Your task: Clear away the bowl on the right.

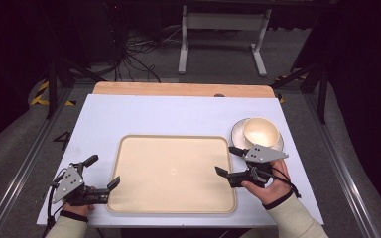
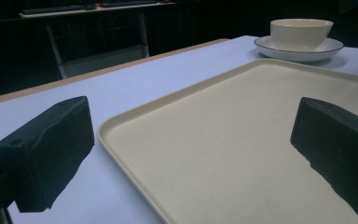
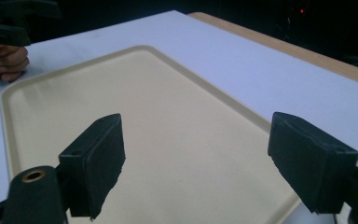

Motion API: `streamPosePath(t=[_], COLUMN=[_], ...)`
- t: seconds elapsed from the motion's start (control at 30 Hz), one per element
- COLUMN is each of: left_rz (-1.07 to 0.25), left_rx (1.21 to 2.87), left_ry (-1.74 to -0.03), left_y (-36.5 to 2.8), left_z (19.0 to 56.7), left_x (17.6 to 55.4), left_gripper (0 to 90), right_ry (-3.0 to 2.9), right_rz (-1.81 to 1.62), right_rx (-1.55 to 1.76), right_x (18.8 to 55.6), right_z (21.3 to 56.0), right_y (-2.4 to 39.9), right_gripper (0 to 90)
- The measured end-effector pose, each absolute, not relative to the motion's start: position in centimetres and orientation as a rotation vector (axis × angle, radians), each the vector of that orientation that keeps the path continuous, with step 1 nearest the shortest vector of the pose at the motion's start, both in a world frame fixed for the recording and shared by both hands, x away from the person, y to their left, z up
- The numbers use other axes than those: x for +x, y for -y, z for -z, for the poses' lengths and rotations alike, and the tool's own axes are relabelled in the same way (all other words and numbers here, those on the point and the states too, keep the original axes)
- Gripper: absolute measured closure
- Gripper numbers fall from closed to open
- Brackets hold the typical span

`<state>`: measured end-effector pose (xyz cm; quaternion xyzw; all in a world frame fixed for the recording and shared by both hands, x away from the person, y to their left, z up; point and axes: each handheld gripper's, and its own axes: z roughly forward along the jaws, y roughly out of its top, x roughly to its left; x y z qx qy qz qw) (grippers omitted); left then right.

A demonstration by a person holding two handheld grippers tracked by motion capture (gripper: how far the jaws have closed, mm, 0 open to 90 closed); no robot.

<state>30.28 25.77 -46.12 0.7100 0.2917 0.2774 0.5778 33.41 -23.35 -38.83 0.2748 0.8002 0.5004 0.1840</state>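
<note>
2 open tools flank an empty cream tray [image 1: 173, 173] at the frame's lower centre, left tool [image 1: 100, 172] straddling its rim, right tool [image 1: 226, 160] beside the bowl [image 1: 261, 132], apparently poised to load it.

The tray [image 1: 171, 173] looks like matt, smooth cream plastic. The bowl [image 1: 261, 132] and saucer [image 1: 237, 133] are glossy ceramic. The counter [image 1: 178, 116] is smooth matt white, with a wooden far edge.

High view overhead facing forward, both tongs views low, close, sharing tray [image 1: 172, 173].
</note>
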Motion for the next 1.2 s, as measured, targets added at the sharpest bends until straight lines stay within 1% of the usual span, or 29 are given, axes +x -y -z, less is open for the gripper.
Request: streamPosePath(t=[0.37, 0.5, 0.87, 1.2], left_rz=[-0.649, -0.651, -0.655, -0.653], left_rx=[1.661, 1.659, 1.661, 1.660], left_ry=[-0.682, -0.684, -0.680, -0.683], left_y=[-25.8, -25.7, -25.7, -25.7], left_z=[46.1, 46.1, 46.1, 46.1], left_x=[30.3, 30.3, 30.3, 30.3], left_gripper=[0.2, 0.2, 0.2, 0.2], right_ry=[-2.339, -2.359, -2.356, -2.345], right_rz=[-1.273, -1.242, -1.124, -1.051], right_rx=[0.867, 0.906, 0.982, 1.051], right_x=[35.0, 35.9, 37.9, 39.0], right_z=[37.7, 36.9, 35.1, 34.6], right_y=[24.2, 25.0, 27.1, 28.8], right_gripper=[19.5, 20.9, 20.7, 20.9])
